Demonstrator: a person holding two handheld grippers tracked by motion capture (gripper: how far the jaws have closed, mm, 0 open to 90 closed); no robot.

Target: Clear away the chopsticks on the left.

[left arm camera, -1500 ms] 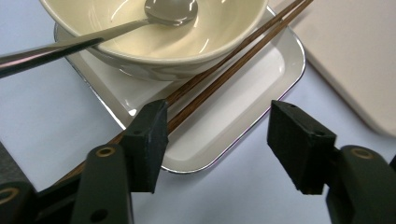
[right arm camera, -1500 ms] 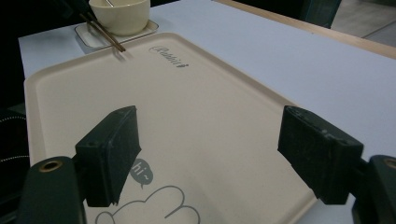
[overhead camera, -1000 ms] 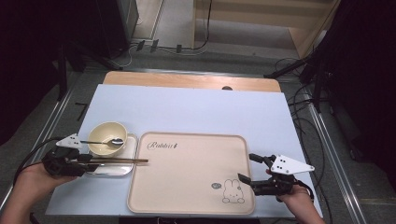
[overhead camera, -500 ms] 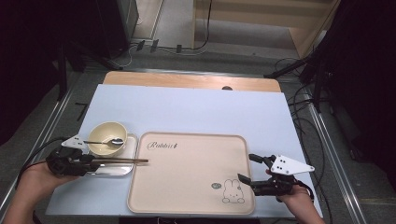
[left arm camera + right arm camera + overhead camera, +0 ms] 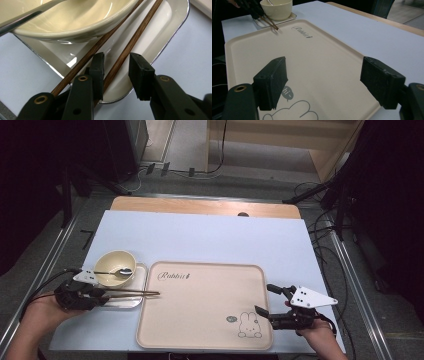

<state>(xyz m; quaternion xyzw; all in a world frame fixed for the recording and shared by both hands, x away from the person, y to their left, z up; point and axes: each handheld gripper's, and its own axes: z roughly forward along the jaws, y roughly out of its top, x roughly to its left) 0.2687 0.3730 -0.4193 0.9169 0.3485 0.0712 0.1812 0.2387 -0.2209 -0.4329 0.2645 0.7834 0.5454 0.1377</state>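
Two brown wooden chopsticks (image 5: 135,292) lie on a small metal tray (image 5: 131,303), tips reaching onto the beige tray (image 5: 202,330). My left gripper (image 5: 101,295) sits at their handle ends. In the left gripper view, one chopstick (image 5: 130,46) runs between the jaws of the left gripper (image 5: 116,58), close to the left pad, and the other chopstick (image 5: 82,63) passes outside it. The jaws have just been closing, with a gap still showing at the right pad. My right gripper (image 5: 266,299) (image 5: 324,72) stands open over the beige tray's near right corner, nothing between its jaws.
A cream bowl (image 5: 114,265) holding a metal spoon (image 5: 120,271) stands on the small tray just behind the chopsticks. The bowl's wall (image 5: 75,32) is right above the jaws. A pale blue mat (image 5: 210,237) covers the table; a wooden edge (image 5: 200,206) runs at the back.
The left gripper's jaws have drawn closer together around the chopstick ends. The right hand and gripper have stayed where they were.
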